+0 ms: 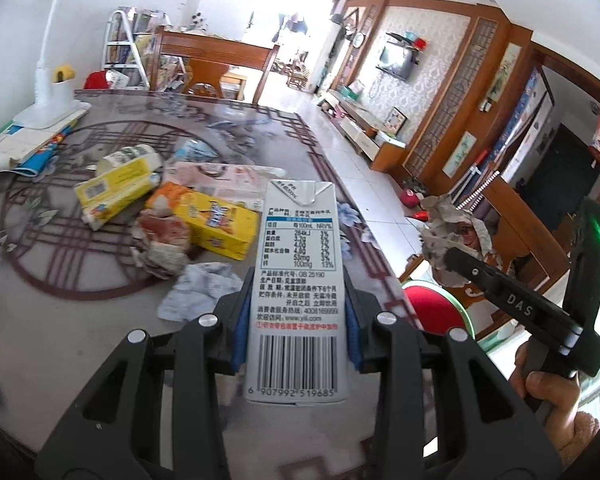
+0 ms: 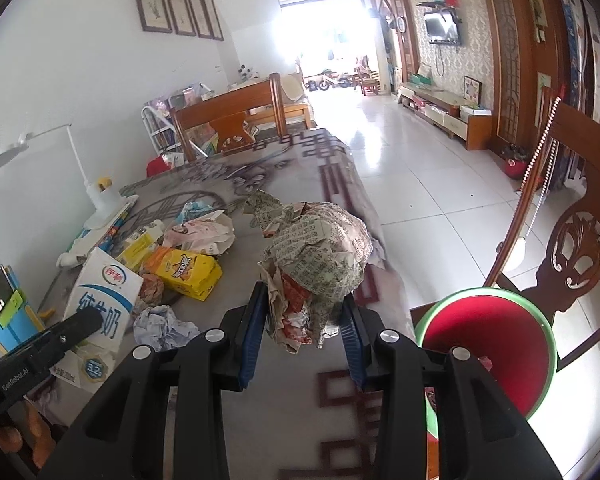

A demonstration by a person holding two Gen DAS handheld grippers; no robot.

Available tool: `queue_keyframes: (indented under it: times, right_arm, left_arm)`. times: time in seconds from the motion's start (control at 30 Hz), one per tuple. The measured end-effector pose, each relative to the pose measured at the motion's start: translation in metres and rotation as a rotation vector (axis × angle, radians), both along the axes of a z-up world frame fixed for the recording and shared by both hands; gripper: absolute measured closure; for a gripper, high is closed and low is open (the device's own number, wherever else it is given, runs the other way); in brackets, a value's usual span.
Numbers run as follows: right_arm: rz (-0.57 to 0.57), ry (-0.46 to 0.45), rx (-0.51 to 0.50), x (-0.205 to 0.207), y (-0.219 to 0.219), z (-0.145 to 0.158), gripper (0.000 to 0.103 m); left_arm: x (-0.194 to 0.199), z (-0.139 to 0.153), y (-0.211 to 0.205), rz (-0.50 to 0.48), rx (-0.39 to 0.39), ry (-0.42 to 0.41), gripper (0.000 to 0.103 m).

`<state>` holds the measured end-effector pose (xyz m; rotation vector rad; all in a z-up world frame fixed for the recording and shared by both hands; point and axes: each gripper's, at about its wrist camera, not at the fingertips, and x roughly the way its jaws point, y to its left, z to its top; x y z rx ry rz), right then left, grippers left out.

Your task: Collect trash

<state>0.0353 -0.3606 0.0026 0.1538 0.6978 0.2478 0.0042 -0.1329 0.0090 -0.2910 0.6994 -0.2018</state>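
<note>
My left gripper (image 1: 296, 332) is shut on a white milk carton (image 1: 296, 280), gripped by its sides above the table; the carton (image 2: 100, 308) also shows at the left of the right wrist view. My right gripper (image 2: 306, 332) is shut on a crumpled newspaper ball (image 2: 316, 256), seen too in the left wrist view as the ball (image 1: 452, 236) off the table's right edge. A red bin with a green rim (image 2: 488, 344) stands on the floor beside the table, lower right of the ball. Yellow boxes (image 1: 216, 224), crumpled paper (image 1: 164, 244) and a tissue wad (image 1: 204, 288) lie on the table.
The patterned table (image 1: 80, 320) holds a white desk lamp (image 1: 52, 92) on books at the far left. A carved wooden chair (image 2: 572, 248) stands right of the bin. Another wooden chair (image 2: 236, 120) sits at the table's far end. A hand (image 1: 548, 384) holds the right gripper.
</note>
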Motion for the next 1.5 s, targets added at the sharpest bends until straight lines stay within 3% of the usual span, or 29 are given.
queue_keyframes:
  times: [0.43, 0.77, 1.27, 1.5]
  right_arm:
    - [-0.137, 0.022, 0.044, -0.009, -0.062, -0.006, 0.068]
    - [-0.304, 0.053, 0.075, -0.007, -0.114, -0.008, 0.068]
    - [-0.497, 0.165, 0.181, -0.010, -0.181, -0.032, 0.068]
    - [-0.549, 0.199, 0.192, -0.011, -0.195, -0.040, 0.068]
  left_arm:
    - [0.013, 0.001, -0.059, -0.118, 0.015, 0.008, 0.067]
    - [0.027, -0.004, -0.108, -0.220, -0.002, 0.029, 0.067]
    - [0.053, -0.034, -0.207, -0.417, -0.034, 0.137, 0.067]
    - [0.058, -0.041, -0.235, -0.467, 0.007, 0.147, 0.067]
